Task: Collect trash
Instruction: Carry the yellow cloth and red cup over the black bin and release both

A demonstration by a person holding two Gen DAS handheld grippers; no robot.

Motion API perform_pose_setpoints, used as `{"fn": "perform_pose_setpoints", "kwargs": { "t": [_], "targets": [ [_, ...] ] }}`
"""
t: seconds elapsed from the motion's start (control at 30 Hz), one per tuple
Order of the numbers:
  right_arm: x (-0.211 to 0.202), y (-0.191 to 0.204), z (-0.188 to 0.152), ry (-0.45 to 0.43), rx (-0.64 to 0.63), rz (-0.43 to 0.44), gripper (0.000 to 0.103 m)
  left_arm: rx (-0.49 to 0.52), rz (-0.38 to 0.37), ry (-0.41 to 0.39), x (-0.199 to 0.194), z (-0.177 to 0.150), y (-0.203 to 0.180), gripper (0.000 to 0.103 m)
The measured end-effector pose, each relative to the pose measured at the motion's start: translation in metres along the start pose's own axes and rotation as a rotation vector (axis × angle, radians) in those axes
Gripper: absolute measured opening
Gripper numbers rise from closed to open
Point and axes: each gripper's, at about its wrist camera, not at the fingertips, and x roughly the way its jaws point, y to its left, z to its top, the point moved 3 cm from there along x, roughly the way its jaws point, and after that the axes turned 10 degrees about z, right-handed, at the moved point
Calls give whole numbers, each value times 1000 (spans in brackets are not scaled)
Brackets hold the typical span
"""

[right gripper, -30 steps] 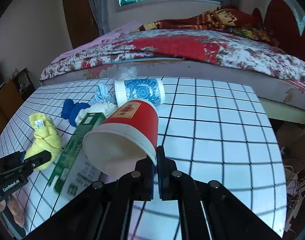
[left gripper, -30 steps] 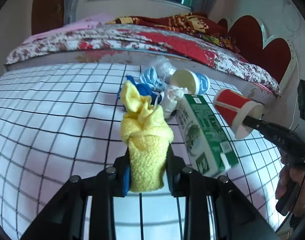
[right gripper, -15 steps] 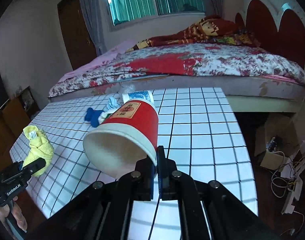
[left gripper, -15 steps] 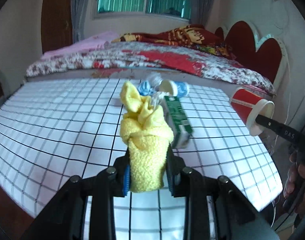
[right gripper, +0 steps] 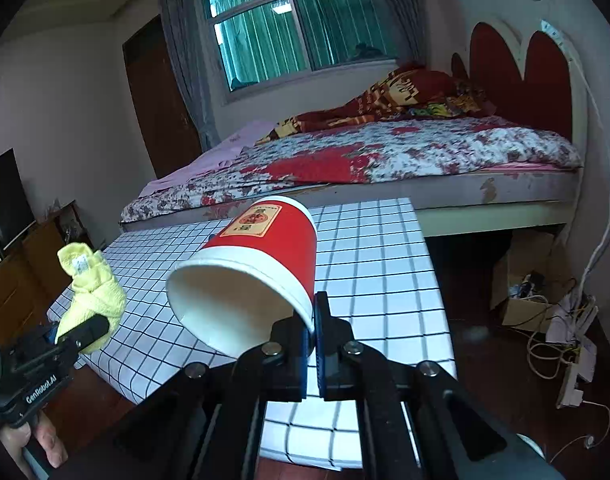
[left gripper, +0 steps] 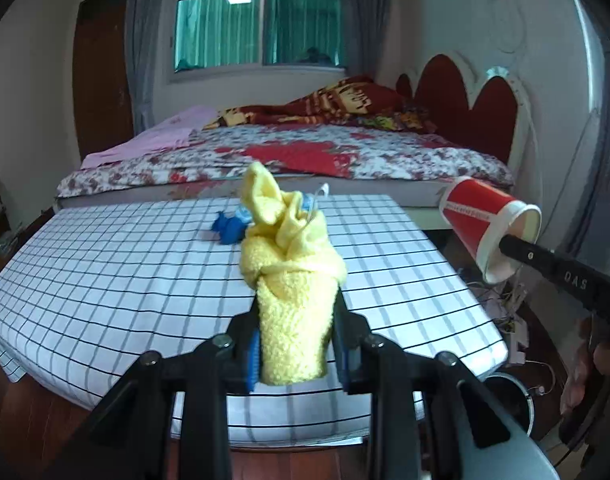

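Observation:
My left gripper (left gripper: 297,344) is shut on a knotted yellow cloth (left gripper: 291,276), held upright off the near edge of the checked table (left gripper: 105,280). In the right wrist view the same yellow cloth (right gripper: 91,292) shows at the left, in the left gripper (right gripper: 85,330). My right gripper (right gripper: 313,336) is shut on the rim of a red paper cup (right gripper: 261,264), which lies tilted with its white mouth toward the camera. The red cup (left gripper: 487,222) also hangs at the right in the left wrist view. Blue scraps (left gripper: 229,228) lie far back on the table, partly hidden by the cloth.
A bed (right gripper: 385,156) with a flowered cover stands behind the table. A dark round bin (left gripper: 509,400) sits on the floor at lower right. A cardboard box (right gripper: 525,276) and loose cables (right gripper: 561,344) lie on the floor right of the table. A hand (right gripper: 41,440) holds the left gripper's handle.
Both grippers have pulled back and up from the table with the yellow cloth and red cup. The table and its pile have shrunk away; the green carton no longer shows.

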Motion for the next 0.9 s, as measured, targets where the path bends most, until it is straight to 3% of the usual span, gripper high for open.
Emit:
{"fn": "perform_pose_setpoints", "kwargs": {
  "t": [0.4, 0.9],
  "targets": [
    [-59, -43, -24, -45, 62, -90, 3, 70, -112, -47, -20, -7, -58, 29],
    [-133, -103, -55, -69, 105, -262, 3, 159, -288, -41, -32, -32, -153, 29]
  ]
}}
